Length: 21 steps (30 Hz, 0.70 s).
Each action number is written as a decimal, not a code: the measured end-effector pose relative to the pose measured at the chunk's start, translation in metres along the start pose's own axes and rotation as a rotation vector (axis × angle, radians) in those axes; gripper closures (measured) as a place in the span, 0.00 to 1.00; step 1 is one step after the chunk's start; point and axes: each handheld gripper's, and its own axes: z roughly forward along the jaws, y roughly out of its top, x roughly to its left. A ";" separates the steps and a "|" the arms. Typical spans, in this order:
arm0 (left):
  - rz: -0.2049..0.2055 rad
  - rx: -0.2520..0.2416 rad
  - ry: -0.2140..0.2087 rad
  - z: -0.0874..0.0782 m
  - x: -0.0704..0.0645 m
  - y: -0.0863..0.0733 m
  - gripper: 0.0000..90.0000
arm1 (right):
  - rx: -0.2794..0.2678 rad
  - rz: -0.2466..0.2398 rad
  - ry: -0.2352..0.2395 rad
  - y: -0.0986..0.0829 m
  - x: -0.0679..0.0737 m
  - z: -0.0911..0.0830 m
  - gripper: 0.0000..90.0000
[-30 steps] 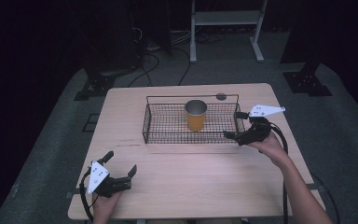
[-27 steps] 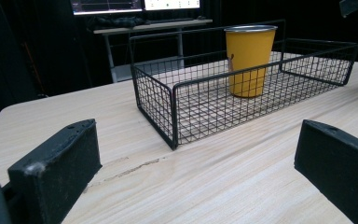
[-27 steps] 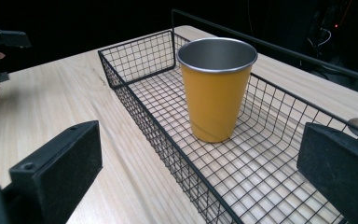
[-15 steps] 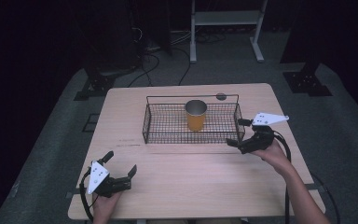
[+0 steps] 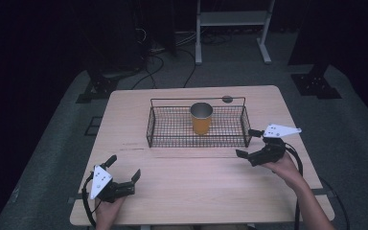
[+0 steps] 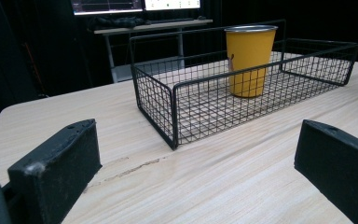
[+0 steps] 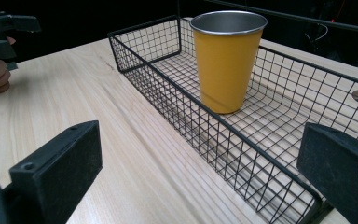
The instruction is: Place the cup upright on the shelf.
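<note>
Right hand-held gripper (image 5: 249,142): jaws spread wide, nothing between them, held just off the right front corner of the wire basket (image 5: 172,139), low over the bench (image 5: 196,182). In the right gripper view its jaws frame the yellow cup (image 7: 227,60) across the basket's near wall. Left hand-held gripper (image 5: 124,172): also wide open and empty, low at the front left of the bench, well apart from the basket, aimed at the basket's left front corner.

Cup (image 5: 201,119): upright, open end up, metal rim, standing on the basket floor about mid-length, nearer the back wall. Nothing touches it. A small dark round mark (image 5: 227,99) lies on the bench behind the basket.

Judgement: the work in hand appears to be the right gripper's dealing with the cup in the basket; no grasp is in place.

Notes for doing a grasp well:
- Lift the jaws above the basket rim and the handle bar before moving inward; a low approach would catch the wire wall.
- Bring the jaws down either side of the cup, below the rim, where the taper is narrower.
- Close squarely; the cup's smooth tapered wall may slip upward under a skewed pinch.
- Left gripper could steady the basket if it drags.
</note>
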 end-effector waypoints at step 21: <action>0.001 0.003 0.004 0.001 0.000 0.000 0.00 | -0.006 0.021 -0.004 -0.026 0.013 -0.009 0.00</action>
